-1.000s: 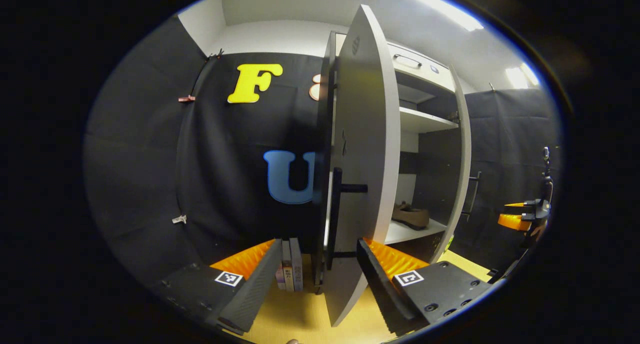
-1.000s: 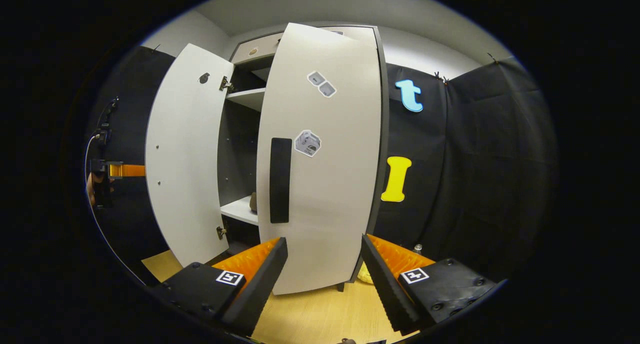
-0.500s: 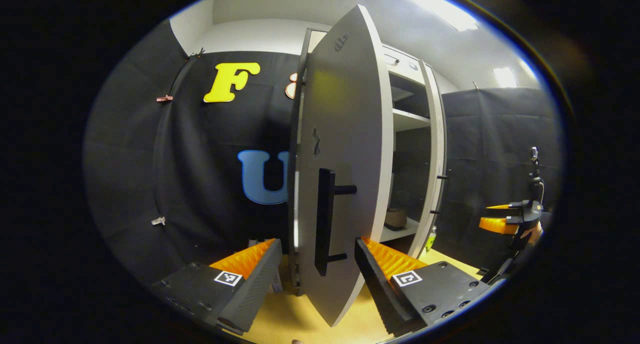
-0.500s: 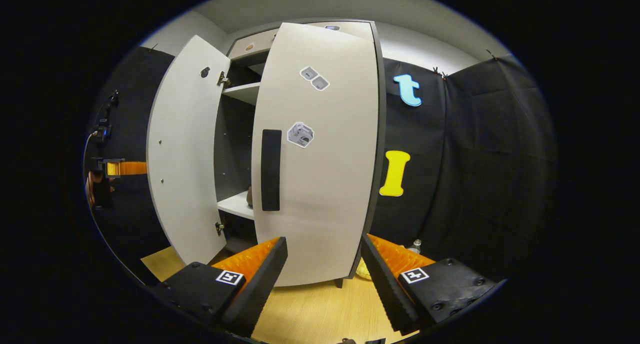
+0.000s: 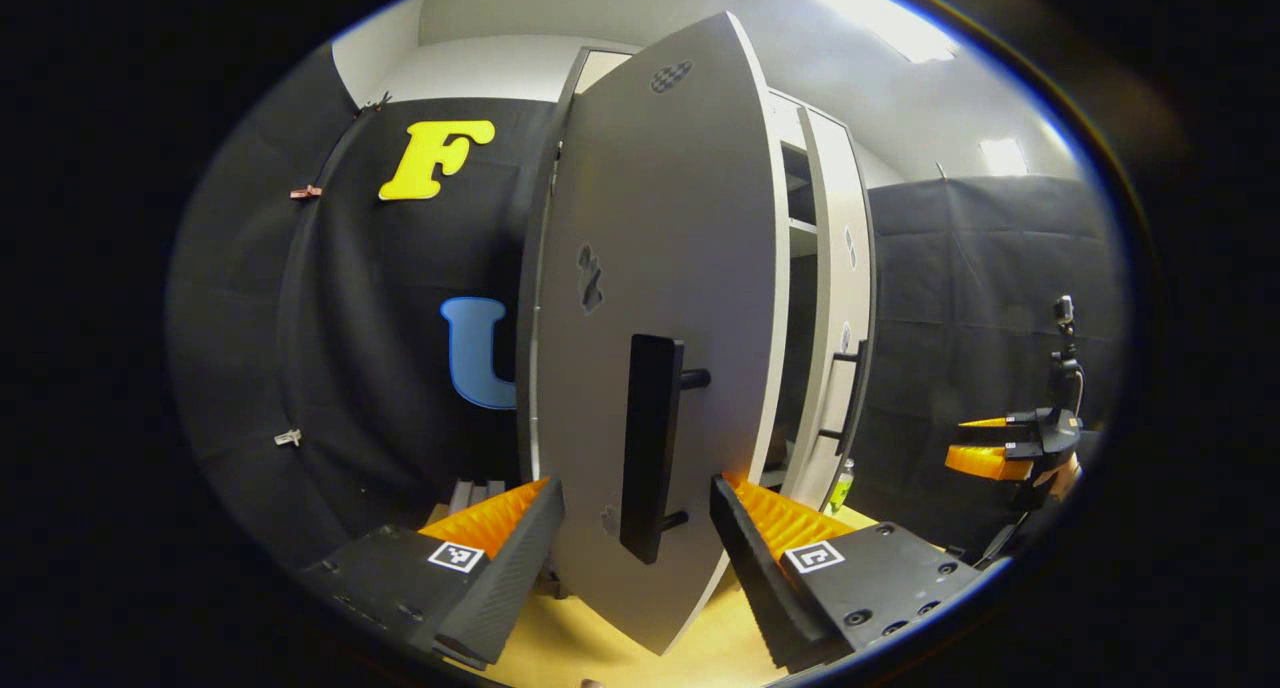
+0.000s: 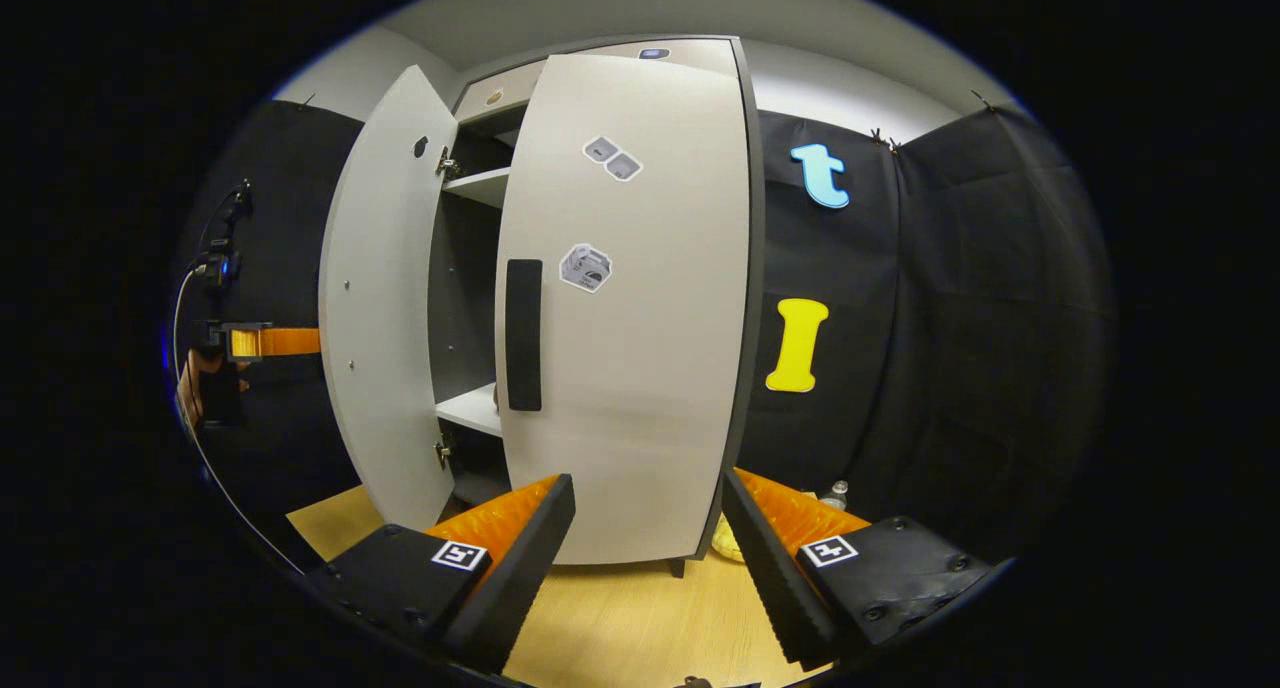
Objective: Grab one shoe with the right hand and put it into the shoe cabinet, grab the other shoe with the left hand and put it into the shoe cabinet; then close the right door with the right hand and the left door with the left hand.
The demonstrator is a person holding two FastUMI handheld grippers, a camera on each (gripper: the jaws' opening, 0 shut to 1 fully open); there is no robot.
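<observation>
Grey left door half-swung between released left claw fingers; right claw released too.

tall grey shoe cabinet on wooden floor | left door ajar left of right door | shelf inside between them

Right door nearly closed; left door ajar; right gripper jaws apart, empty.

Light wooden floor underfoot; black cloth wall hung on clips behind; white ceiling with a lit panel; small clear bottle standing on the floor by the wall; yellow item just beside it, unidentifiable.
</observation>
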